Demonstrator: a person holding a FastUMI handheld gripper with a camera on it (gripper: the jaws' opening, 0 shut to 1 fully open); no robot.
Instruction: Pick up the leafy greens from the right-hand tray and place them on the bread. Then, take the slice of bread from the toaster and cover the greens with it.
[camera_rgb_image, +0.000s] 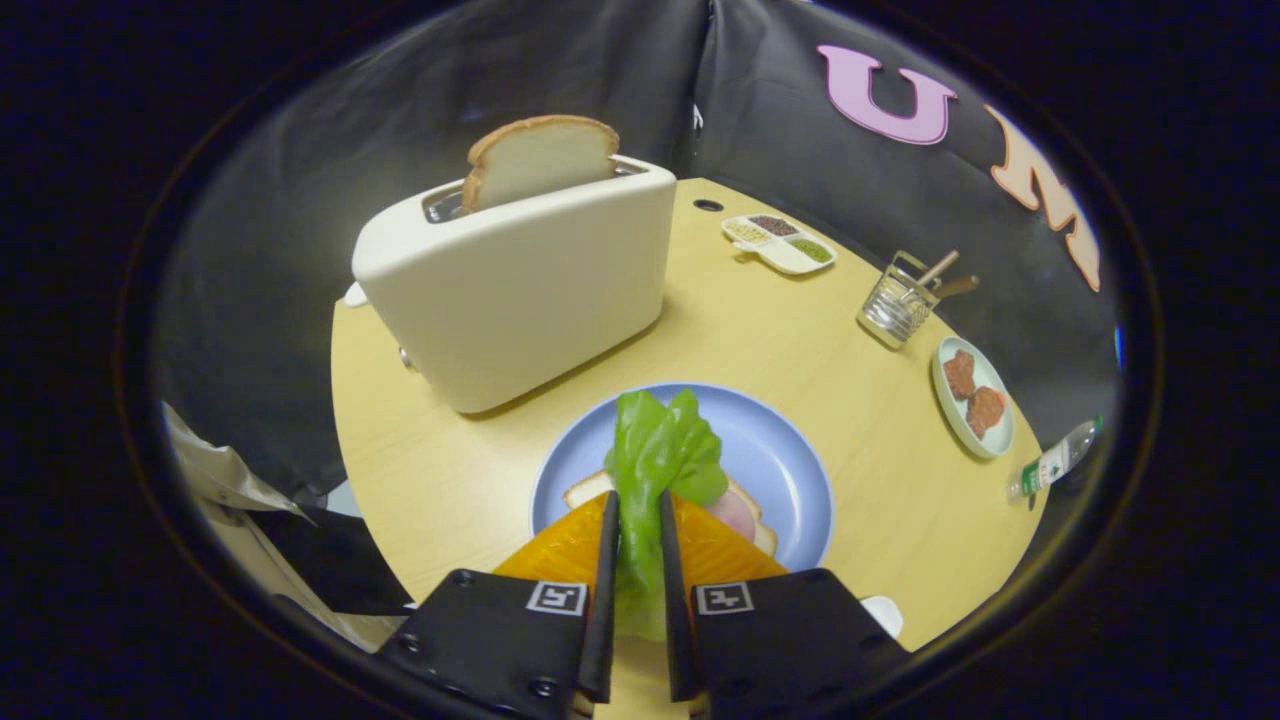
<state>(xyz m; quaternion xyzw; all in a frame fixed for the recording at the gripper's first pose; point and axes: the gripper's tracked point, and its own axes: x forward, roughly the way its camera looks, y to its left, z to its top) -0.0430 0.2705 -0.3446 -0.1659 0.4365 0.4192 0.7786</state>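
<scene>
Green leafy greens (655, 455) are clamped between both gripper (640, 515) fingers, above the blue plate (780, 450). Toaster (520, 285) with 1 bread slice (540, 160) stands at 11 o'clock.

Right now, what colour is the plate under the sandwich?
Light blue: the plate shows best in the gripper view, beneath the gripper holding leafy greens.

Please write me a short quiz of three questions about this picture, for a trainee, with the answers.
1. True or false: the fingers grip the leafy greens.
2. Where is the second bread slice? A) in the toaster B) on the blue plate C) on the small plate
3. Fill in: the greens hang above the ____ plate.

Key: 1 true; 2 A; 3 blue.
</scene>
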